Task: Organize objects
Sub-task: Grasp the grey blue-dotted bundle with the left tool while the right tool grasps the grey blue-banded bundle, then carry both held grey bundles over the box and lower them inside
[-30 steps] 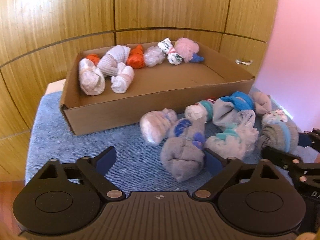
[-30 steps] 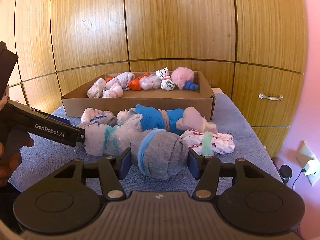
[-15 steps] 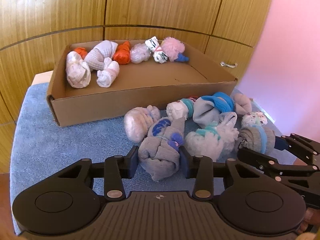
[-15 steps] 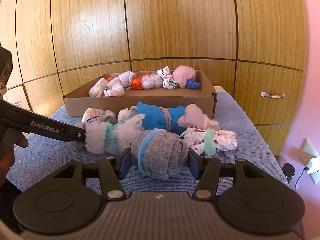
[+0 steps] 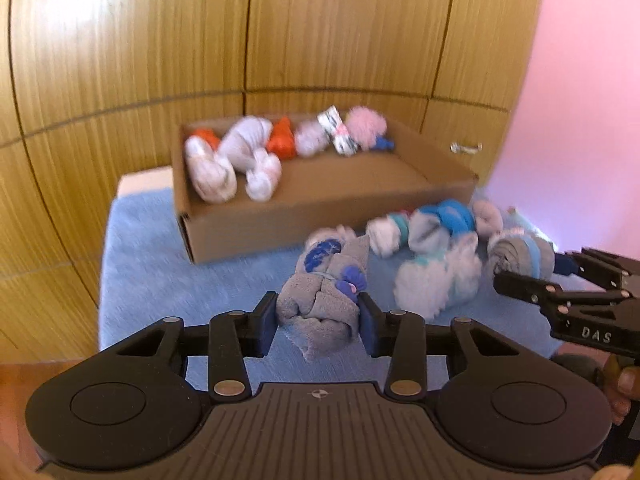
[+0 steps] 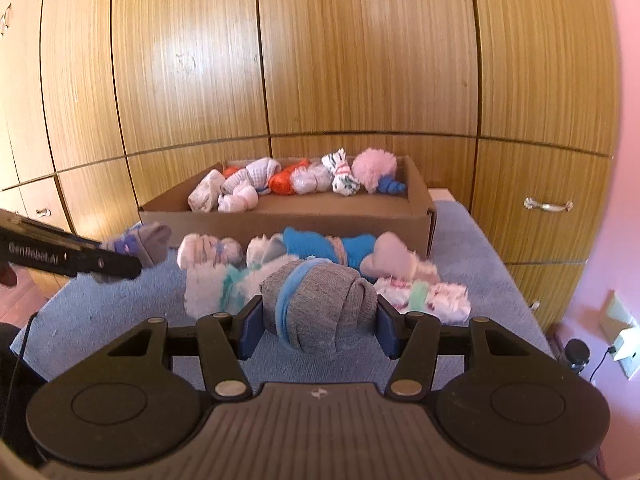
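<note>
My left gripper (image 5: pixel 318 322) is shut on a grey rolled sock bundle with blue and purple marks (image 5: pixel 322 296), lifted off the blue cloth; the same bundle (image 6: pixel 144 242) shows at the left of the right wrist view. My right gripper (image 6: pixel 316 322) is shut on a grey sock roll with a blue band (image 6: pixel 320 306), low over the cloth. The cardboard box (image 5: pixel 320 216) stands behind, holding several rolled socks in white, orange and pink along its far side. More loose sock bundles (image 5: pixel 436 280) lie between the box and the grippers.
A blue cloth (image 5: pixel 152 264) covers the small table. Wooden wardrobe doors (image 6: pixel 360 60) rise close behind the box, with a metal handle (image 6: pixel 546 205) at the right. A pink wall with a socket (image 6: pixel 622 320) is at the far right.
My left gripper went from open to shut around the grey bundle, then rose and drew back with it, so the box looks farther off. The right gripper kept still on its grey roll.
</note>
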Action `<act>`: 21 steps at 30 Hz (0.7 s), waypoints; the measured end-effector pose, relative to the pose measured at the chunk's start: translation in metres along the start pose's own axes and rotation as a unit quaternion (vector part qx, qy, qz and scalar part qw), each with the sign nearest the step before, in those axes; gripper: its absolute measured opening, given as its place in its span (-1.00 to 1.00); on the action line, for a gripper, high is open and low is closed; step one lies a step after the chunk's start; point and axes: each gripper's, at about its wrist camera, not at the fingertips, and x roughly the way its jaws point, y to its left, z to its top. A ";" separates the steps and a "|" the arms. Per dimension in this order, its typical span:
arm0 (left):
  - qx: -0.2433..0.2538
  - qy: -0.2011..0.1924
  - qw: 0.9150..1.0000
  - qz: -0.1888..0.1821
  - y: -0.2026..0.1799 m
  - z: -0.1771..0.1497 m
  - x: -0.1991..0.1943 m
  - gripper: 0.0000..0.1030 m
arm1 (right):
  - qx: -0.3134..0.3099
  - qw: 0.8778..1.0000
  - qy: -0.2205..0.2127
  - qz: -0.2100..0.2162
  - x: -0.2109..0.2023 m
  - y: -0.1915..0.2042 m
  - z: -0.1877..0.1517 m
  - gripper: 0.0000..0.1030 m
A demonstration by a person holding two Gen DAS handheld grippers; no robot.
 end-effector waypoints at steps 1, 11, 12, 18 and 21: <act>0.001 -0.004 1.000 0.001 0.001 0.003 -0.001 -0.06 | -0.002 1.000 -0.002 0.001 -0.001 0.000 0.002 0.01; -0.012 -0.016 1.000 -0.001 0.011 0.026 -0.006 -0.06 | -0.014 1.000 -0.021 -0.005 -0.011 -0.010 0.024 0.01; -0.009 -0.018 1.000 0.000 0.011 0.028 -0.007 -0.06 | -0.014 1.000 -0.023 -0.005 -0.012 -0.012 0.028 0.01; -0.004 -0.034 0.999 0.001 0.011 0.058 -0.007 -0.06 | -0.030 0.999 -0.040 -0.002 -0.010 -0.024 0.059 0.00; 0.003 -0.037 0.999 0.005 0.009 0.079 -0.001 -0.06 | -0.040 0.998 -0.048 0.005 -0.004 -0.029 0.079 0.00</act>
